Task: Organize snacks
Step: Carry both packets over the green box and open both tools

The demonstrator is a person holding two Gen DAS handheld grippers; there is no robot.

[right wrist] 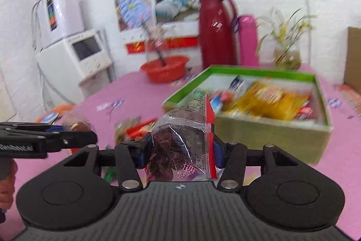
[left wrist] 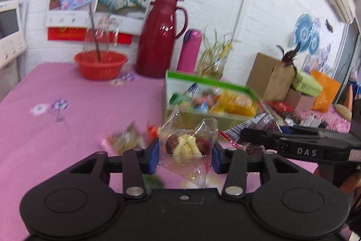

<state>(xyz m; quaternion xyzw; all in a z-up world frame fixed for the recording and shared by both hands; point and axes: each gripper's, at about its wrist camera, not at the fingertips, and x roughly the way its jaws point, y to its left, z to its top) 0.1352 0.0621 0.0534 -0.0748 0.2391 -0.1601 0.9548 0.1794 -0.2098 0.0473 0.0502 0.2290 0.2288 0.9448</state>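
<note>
My left gripper (left wrist: 185, 156) is shut on a clear-wrapped snack (left wrist: 186, 144) with a dark red piece and pale filling, lifted off the pink tablecloth. My right gripper (right wrist: 181, 151) is shut on a clear packet of dark dried fruit with a red edge (right wrist: 180, 146), also lifted. The green-rimmed cardboard box (right wrist: 266, 130) holding several snack packs lies just ahead and to the right; in the left wrist view the box (left wrist: 178, 79) is behind the held snack. A few loose snacks (left wrist: 126, 139) lie on the cloth to the left. The right gripper (left wrist: 248, 137) enters the left wrist view from the right.
A red basin (left wrist: 100, 63), a dark red thermos jug (left wrist: 161, 37), a pink flask (left wrist: 189, 50) and a plant jar (left wrist: 213, 60) stand along the back wall. Brown and green cartons (left wrist: 273, 76) sit at the right. A white appliance (right wrist: 76, 55) stands left of the table.
</note>
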